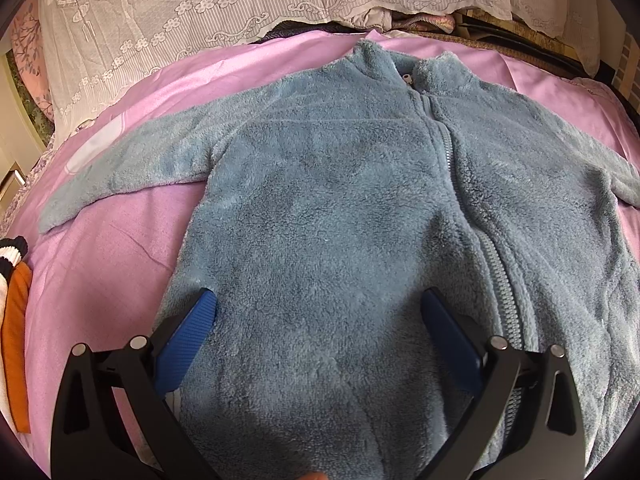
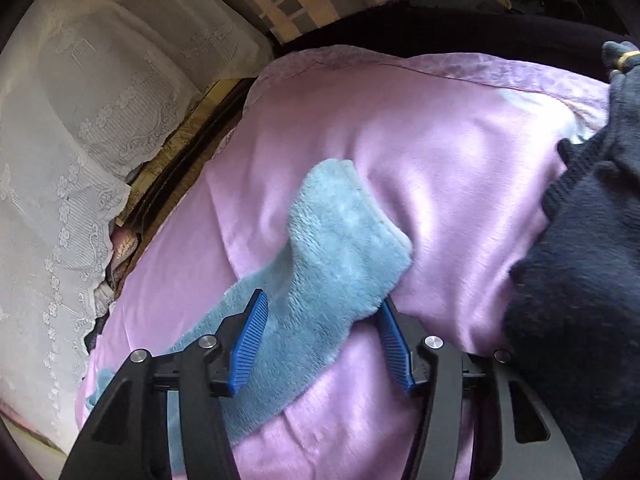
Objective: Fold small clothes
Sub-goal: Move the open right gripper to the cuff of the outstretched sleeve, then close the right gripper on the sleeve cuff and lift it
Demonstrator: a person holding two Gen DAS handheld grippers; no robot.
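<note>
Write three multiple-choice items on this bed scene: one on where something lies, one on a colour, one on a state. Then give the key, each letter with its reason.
1. Where does the orange garment lie in the left wrist view?
A. at the left edge
B. on the jacket's collar
C. on the lace cover

2. What colour is the sheet under the fleece jacket?
A. green
B. pink
C. white

3. How is the jacket's zipper?
A. open all the way down
B. closed up to the collar
C. torn out

Key:
1 A, it lies on the sheet at the picture's left edge.
2 B, pink cloth shows all around the jacket.
3 B, the teeth run joined up the front to the pull at the collar.
</note>
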